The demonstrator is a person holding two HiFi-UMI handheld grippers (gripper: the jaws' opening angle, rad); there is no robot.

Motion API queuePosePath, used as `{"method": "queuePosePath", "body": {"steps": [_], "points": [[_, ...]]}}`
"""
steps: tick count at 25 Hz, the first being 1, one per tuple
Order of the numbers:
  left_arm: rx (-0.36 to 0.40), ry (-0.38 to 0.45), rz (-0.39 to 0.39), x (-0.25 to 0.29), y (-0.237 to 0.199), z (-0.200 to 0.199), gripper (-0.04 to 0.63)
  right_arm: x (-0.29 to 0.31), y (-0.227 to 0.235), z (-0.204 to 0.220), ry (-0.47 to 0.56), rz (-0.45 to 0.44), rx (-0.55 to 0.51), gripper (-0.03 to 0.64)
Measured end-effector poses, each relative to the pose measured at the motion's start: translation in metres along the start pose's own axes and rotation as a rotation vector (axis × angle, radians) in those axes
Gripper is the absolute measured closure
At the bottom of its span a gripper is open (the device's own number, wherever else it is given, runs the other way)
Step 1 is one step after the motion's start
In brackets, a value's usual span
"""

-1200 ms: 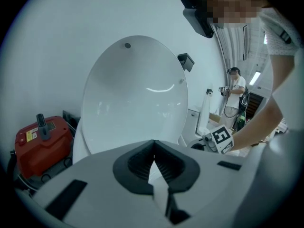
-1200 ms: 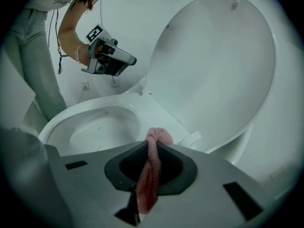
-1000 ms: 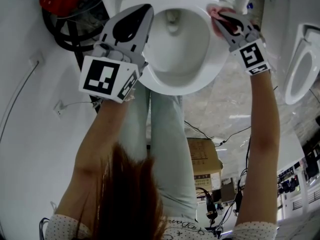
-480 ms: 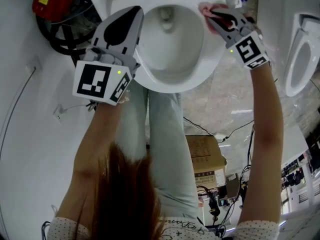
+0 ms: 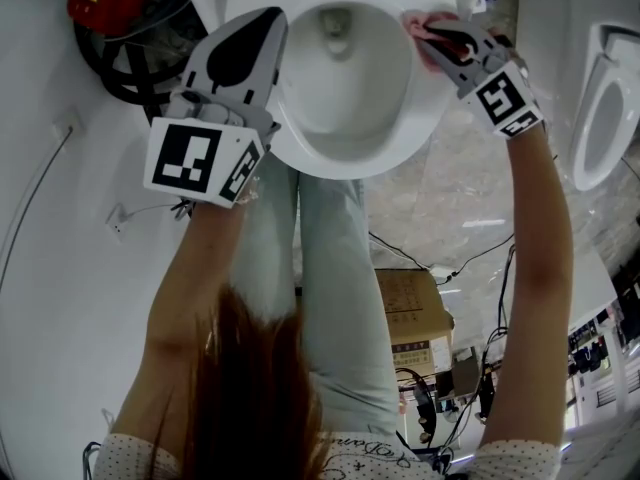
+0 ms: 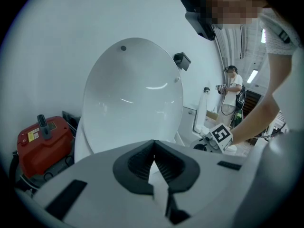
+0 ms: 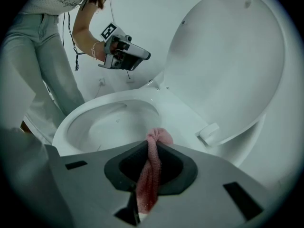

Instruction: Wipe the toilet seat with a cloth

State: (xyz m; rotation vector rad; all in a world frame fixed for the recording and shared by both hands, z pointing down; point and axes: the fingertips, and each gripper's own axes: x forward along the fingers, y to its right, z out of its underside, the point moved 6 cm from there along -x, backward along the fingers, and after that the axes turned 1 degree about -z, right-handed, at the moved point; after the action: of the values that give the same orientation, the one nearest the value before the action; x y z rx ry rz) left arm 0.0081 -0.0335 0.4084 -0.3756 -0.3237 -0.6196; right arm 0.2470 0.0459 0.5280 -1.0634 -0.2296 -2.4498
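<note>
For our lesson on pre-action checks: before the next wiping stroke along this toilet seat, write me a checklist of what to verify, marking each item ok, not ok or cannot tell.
1. Cloth gripped: ok, the right gripper is shut on it.
2. Cloth touching the toilet seat: cannot tell; its bunched tip sits over the seat, but contact is not visible.
3. Lid raised clear of the seat: ok.
4. Left gripper out of the stroke's way: ok, shut, empty, held above the opposite side of the seat.
5. Seat surface ahead free of objects: ok.
</note>
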Motion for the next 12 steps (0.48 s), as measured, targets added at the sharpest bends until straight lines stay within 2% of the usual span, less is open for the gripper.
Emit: {"method": "queuePosePath", "body": {"steps": [12], "points": [[-0.016, -0.003, -0.009, -0.012, 0.003, 0.005, 0.595, -0.003, -0.018, 0.007, 0.000, -0.031, 0.029, 0.561]]}}
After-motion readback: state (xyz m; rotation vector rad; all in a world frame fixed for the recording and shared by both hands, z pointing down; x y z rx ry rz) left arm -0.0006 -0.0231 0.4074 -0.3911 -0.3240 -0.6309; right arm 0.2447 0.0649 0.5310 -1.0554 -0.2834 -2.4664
